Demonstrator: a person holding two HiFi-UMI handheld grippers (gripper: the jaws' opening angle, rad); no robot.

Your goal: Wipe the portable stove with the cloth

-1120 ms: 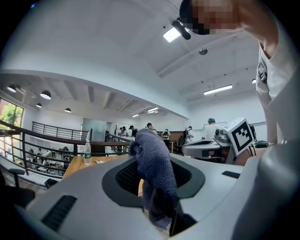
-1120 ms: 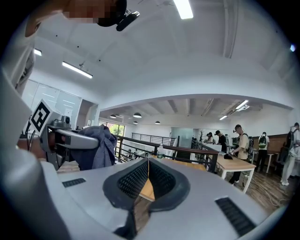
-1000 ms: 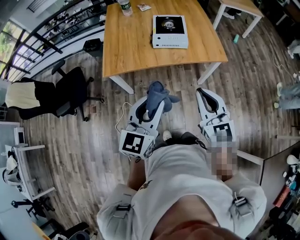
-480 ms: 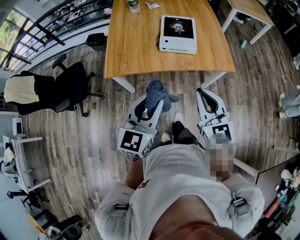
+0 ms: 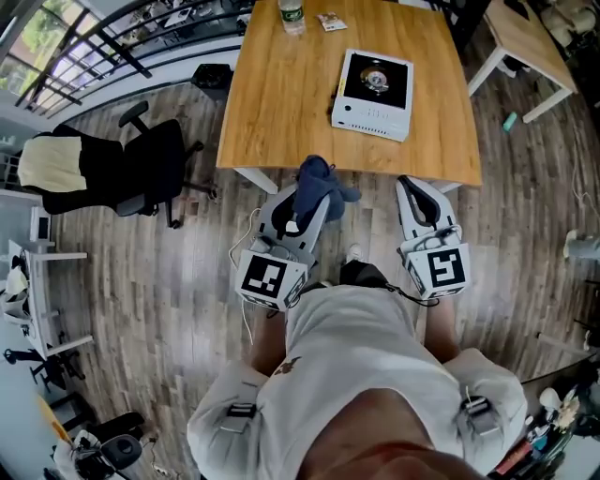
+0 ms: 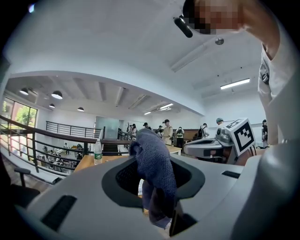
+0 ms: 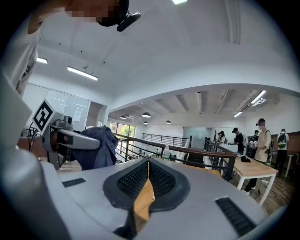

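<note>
**Cloth** (image 5: 319,181): dark blue, soft and limp. Bunched and pinched in the left claw (image 5: 305,199), with loose folds spilling over the jaw tips. Judged light and easily crushed. It probably needs its slack flattened before it gives a broad wiping face. The present hold on the bunch looks sound.

**Portable stove** (image 5: 375,82): white, box-shaped, with a black top plate and a central burner. Stands on the wooden surface (image 5: 272,103) toward its near right corner, set slightly askew and a little back from the near edge. Judged rigid but fairly light, and likely to slide under a sideways wipe. Best steadied at a side wall. The raised burner parts could snag the cloth.

**Right claw** (image 5: 419,187): jaws together, nothing between them, so it is free to brace the stove.

**Position:** both claws hang over the floor, short of the surface's near edge and well apart from the stove.

**Room:**
- The left half of the surface is bare wood.
- A water bottle (image 5: 292,13) and a small packet (image 5: 330,21) sit at the far edge, clear of the stove.
- An office chair (image 5: 141,169) stands on the floor beyond the near left corner.
- A second table (image 5: 525,42) stands off to the right.
</note>
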